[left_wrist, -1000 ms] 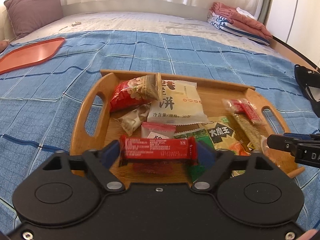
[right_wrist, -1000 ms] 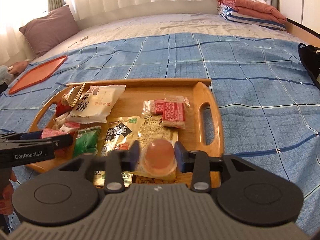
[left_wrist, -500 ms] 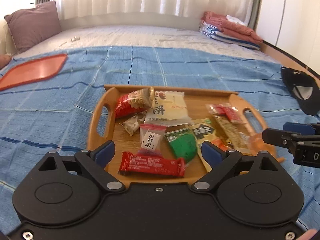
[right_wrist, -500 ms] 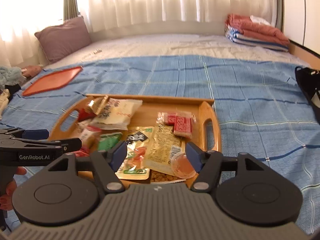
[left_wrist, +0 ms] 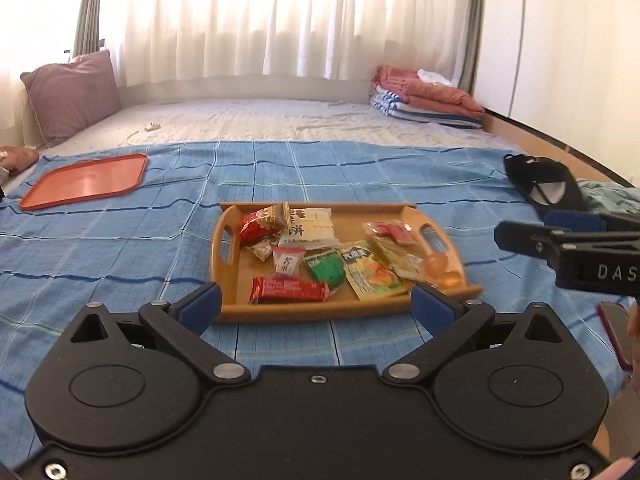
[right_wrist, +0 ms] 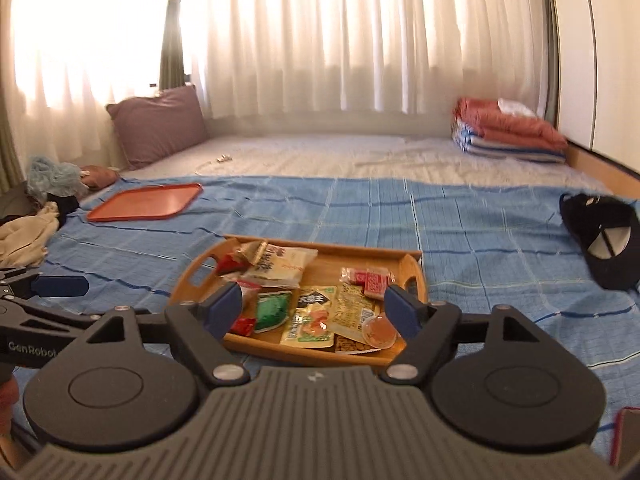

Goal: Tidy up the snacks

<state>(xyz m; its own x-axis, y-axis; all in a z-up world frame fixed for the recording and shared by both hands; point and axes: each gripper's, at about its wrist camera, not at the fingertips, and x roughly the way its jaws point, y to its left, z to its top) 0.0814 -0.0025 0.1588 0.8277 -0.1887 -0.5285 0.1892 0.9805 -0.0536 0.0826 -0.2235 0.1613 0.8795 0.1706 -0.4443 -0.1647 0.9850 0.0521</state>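
Note:
A wooden tray [left_wrist: 228, 276] [right_wrist: 416, 270] lies on the blue bedspread and holds several snack packets. A long red bar [left_wrist: 289, 290] lies at its near edge. At the near right corner sits an orange jelly cup [left_wrist: 436, 266] [right_wrist: 378, 330]. My left gripper [left_wrist: 316, 304] hangs above and short of the tray, its jaws still opening, with nothing between them. My right gripper [right_wrist: 314, 308] is likewise pulled back and raised. Its jaws are opening too, and nothing is held between them.
A flat orange tray [left_wrist: 86, 180] [right_wrist: 146, 201] lies on the bedspread at the far left. A black cap [left_wrist: 542, 188] [right_wrist: 604, 240] sits at the right. Folded blankets [left_wrist: 424, 96] and a purple pillow [left_wrist: 72, 94] rest at the back. A phone [right_wrist: 628, 436] lies near right.
The left gripper let go of the red bar and the right let go of the jelly cup, both now lying in the tray. Both grippers opened wider, rose and drew back.

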